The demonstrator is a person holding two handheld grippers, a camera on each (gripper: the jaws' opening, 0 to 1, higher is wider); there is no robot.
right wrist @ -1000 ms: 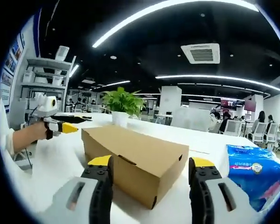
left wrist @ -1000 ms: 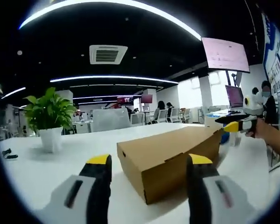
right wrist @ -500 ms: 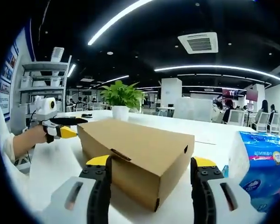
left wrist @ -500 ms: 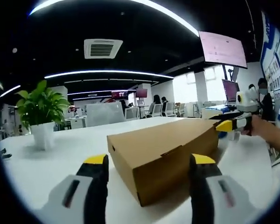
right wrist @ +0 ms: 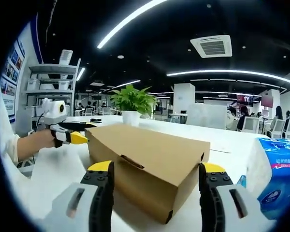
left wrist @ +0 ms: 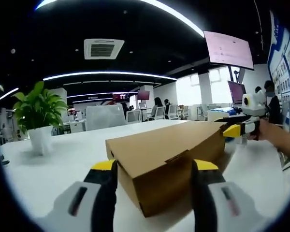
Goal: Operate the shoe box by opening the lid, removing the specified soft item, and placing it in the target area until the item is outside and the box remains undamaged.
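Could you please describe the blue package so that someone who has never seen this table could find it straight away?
Start from the white table and find the closed brown cardboard shoe box at its middle. In the right gripper view, the package sits beside the box, on the side away from the potted plant. It is the one soft, glossy thing there: blue and white printed plastic wrap.

Brown cardboard shoe box, lid closed, lying flat on the white table
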